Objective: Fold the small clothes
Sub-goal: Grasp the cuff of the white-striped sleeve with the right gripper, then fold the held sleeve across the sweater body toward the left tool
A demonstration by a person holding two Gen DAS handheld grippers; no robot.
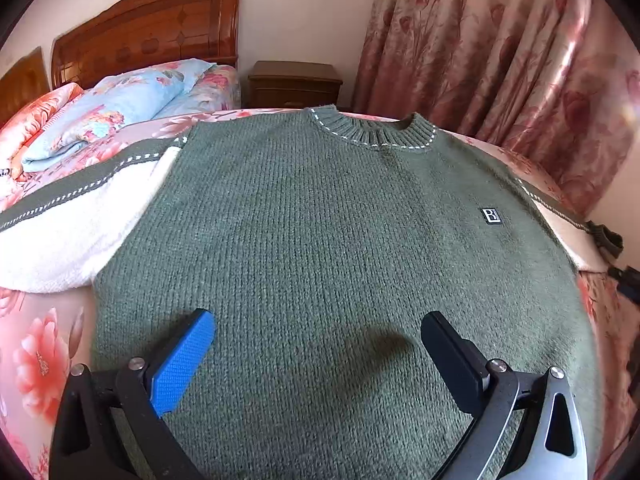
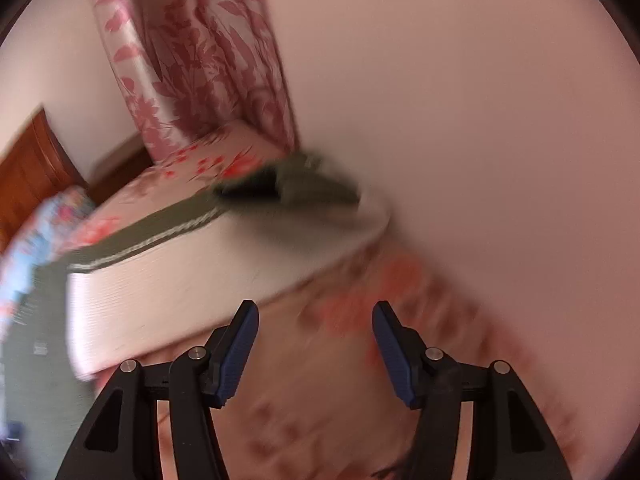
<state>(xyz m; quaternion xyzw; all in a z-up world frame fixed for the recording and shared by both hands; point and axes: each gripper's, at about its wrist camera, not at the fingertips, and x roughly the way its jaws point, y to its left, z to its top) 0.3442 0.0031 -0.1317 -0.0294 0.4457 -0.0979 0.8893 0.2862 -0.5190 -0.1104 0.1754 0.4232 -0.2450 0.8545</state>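
Note:
A green knitted sweater (image 1: 320,240) with white sleeves lies flat, front up, on a floral bed sheet (image 1: 36,352). Its left-hand sleeve (image 1: 72,236) stretches out sideways. My left gripper (image 1: 318,316) hovers open over the sweater's lower body, with nothing between its pads. The right wrist view is blurred. It shows the other white sleeve (image 2: 200,276) with its green stripe and dark green cuff (image 2: 312,184) near the bed's edge. My right gripper (image 2: 316,308) stands open over bare sheet (image 2: 320,400) just in front of that sleeve, holding nothing.
A folded floral quilt (image 1: 120,108) lies at the head of the bed below a wooden headboard (image 1: 148,28). A wooden nightstand (image 1: 294,82) stands behind the sweater's collar. Pink flowered curtains (image 1: 500,60) hang along the bed's far right side.

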